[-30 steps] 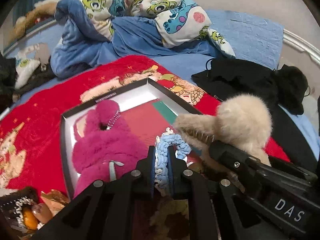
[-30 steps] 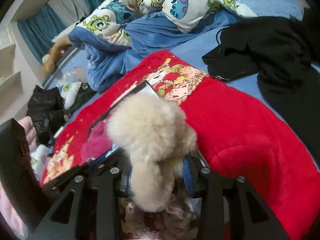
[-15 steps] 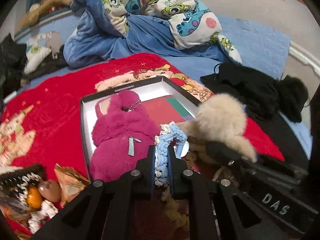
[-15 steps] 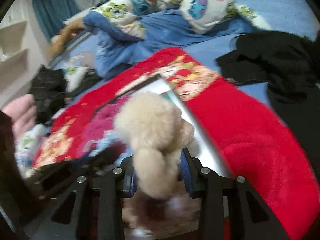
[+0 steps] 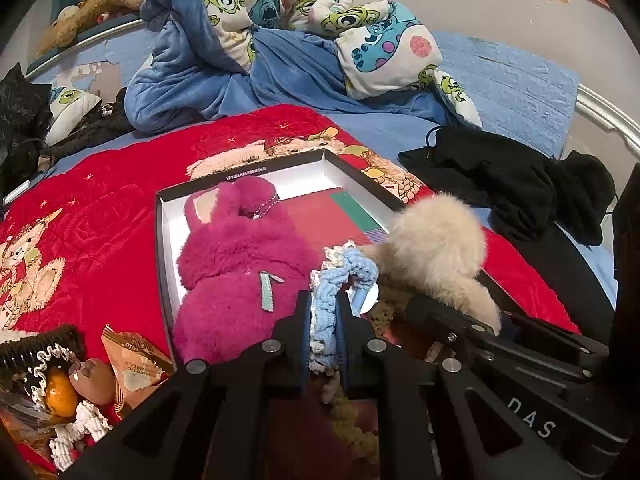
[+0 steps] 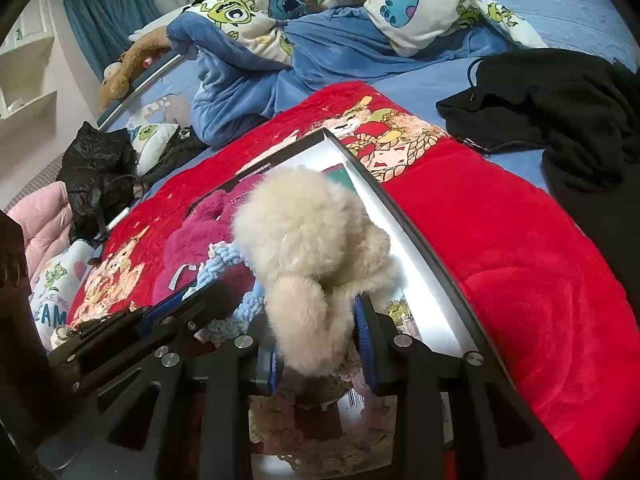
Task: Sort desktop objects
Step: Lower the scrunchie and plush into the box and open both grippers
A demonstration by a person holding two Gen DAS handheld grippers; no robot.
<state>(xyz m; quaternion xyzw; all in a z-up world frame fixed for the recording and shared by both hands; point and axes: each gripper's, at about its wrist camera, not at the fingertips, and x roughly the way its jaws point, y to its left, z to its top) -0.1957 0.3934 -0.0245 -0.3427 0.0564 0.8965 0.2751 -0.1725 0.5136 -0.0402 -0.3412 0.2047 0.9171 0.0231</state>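
Two items are being held over the box [image 5: 168, 248]: blue crochet piece [image 5: 340, 280] pinched in left gripper [image 5: 324, 320], cream plush [image 6: 308, 248] clamped in right gripper [image 6: 320, 344], whose jaws have just been closing. Each should be lowered inside before release.

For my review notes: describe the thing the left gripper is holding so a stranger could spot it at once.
On the red blanket lies a shallow black-rimmed box. At its near end, between the magenta plush and the cream fluffy toy, the left gripper pinches a crocheted band. It alone is yarn, light blue with cream edging.
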